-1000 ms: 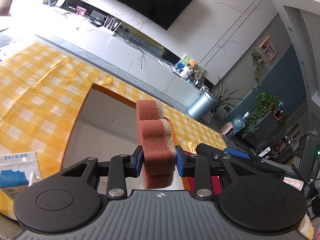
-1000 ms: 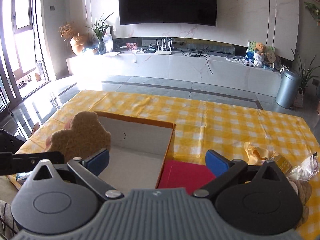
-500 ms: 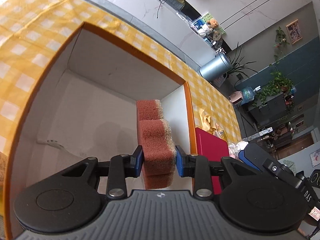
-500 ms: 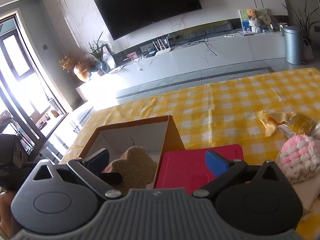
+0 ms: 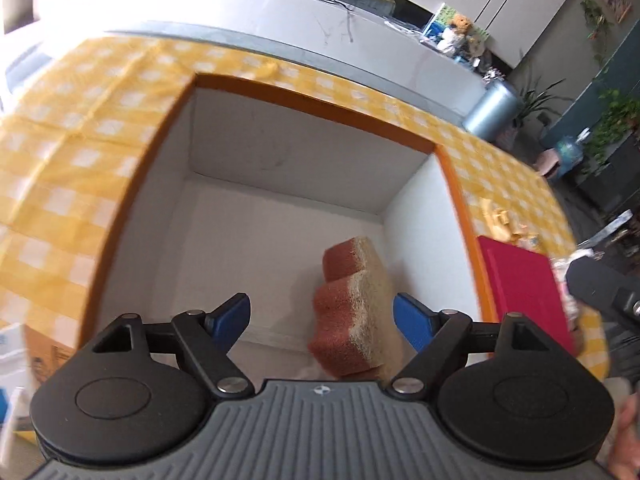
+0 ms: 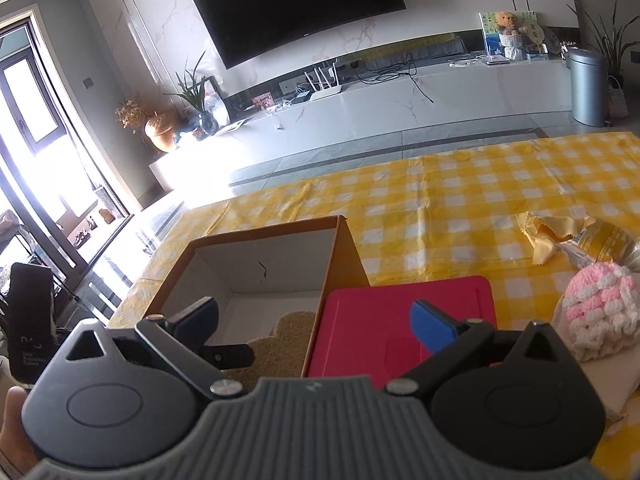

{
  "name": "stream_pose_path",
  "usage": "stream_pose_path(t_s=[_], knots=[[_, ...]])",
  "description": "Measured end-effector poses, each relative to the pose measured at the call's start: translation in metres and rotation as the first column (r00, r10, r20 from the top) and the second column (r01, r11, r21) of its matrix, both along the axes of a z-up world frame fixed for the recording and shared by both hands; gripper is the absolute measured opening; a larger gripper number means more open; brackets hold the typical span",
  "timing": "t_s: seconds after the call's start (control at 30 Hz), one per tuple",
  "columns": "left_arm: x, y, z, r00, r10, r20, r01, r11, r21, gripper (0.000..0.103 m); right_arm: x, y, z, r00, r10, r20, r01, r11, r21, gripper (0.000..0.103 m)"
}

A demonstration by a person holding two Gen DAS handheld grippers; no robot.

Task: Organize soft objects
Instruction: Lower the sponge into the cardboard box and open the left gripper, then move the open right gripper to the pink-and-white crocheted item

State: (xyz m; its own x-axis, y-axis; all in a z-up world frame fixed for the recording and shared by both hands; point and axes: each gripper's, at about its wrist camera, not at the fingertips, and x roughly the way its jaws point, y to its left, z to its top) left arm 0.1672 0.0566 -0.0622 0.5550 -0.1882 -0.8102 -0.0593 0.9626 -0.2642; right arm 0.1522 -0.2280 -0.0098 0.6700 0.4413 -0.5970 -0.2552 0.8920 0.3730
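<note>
- We see our left claw spread wide and released above the open cardboard box, gripping nothing.
- The brown scouring sponge lies on the box's white floor, just ahead of the claw and nearer its right finger, close by the box's right wall; neither finger touches it.
- Our right claw also stands open and empty, poised over the box's near right corner and the red lid just beside that box.
- Ahead and to the right of this claw, a pink-and-white crocheted piece rests on the desk with its yellow checked cloth.
- Beyond it lie a yellow satin cloth and a clear-wrapped packet.
</note>
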Motion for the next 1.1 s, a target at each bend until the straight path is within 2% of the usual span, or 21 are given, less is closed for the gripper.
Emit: stream_pose_path(t_s=[0.03,0.07,0.13,0.2,0.33,0.47,0.57,0.73,0.87,0.97,1.1], knots=[[-0.005,-0.001,0.001,1.0,0.011,-0.004,-0.011,0.999,0.048,0.094,-0.002,0.002,0.001,1.0,-0.012,0.004,0.012,1.0,-0.026,0.1],[-0.01,-0.002,0.003,1.0,-0.011,-0.009,0.012,0.998,0.056,0.09,-0.003,0.005,0.001,1.0,-0.021,0.012,0.021,0.998,-0.052,0.1],[-0.018,-0.006,0.003,0.999,-0.023,-0.039,0.025,0.998,0.056,0.091,-0.005,0.009,0.0,0.999,-0.022,0.026,0.024,0.995,-0.094,0.1],[-0.026,-0.009,0.006,0.999,-0.022,-0.037,0.025,0.996,0.08,0.091,-0.006,0.011,0.0,0.999,-0.019,0.027,0.022,0.994,-0.107,0.1],[-0.039,-0.021,0.02,0.999,-0.011,0.052,0.002,0.984,0.177,0.091,-0.006,0.011,0.0,1.0,-0.007,0.01,0.008,0.996,-0.088,0.1],[-0.051,-0.035,0.035,0.989,-0.068,0.132,0.021,0.943,0.332,0.091,-0.009,0.008,0.003,1.0,-0.001,0.014,0.002,0.998,-0.069,0.1],[-0.062,-0.04,0.046,0.978,-0.084,0.19,0.008,0.929,0.369,0.091,-0.01,0.006,0.004,1.0,-0.007,0.019,0.008,0.997,-0.079,0.1],[-0.069,-0.042,0.063,0.962,-0.104,0.253,0.013,0.941,0.337,0.091,-0.012,0.002,0.006,1.0,-0.019,0.023,0.02,0.997,-0.076,0.1],[-0.07,-0.041,0.077,0.953,-0.071,0.296,-0.026,0.951,0.309,0.091,-0.016,-0.003,0.01,0.999,-0.024,0.043,0.028,0.995,-0.094,0.1],[-0.073,-0.04,0.089,0.943,-0.049,0.329,-0.032,0.971,0.236,0.091,-0.018,-0.013,0.016,0.998,-0.039,0.059,0.044,0.995,-0.085,0.1],[-0.076,-0.041,0.102,0.93,-0.092,0.357,0.05,0.991,0.124,0.091,-0.021,-0.034,0.025,0.993,-0.07,0.091,0.08,0.991,-0.106,0.1]])
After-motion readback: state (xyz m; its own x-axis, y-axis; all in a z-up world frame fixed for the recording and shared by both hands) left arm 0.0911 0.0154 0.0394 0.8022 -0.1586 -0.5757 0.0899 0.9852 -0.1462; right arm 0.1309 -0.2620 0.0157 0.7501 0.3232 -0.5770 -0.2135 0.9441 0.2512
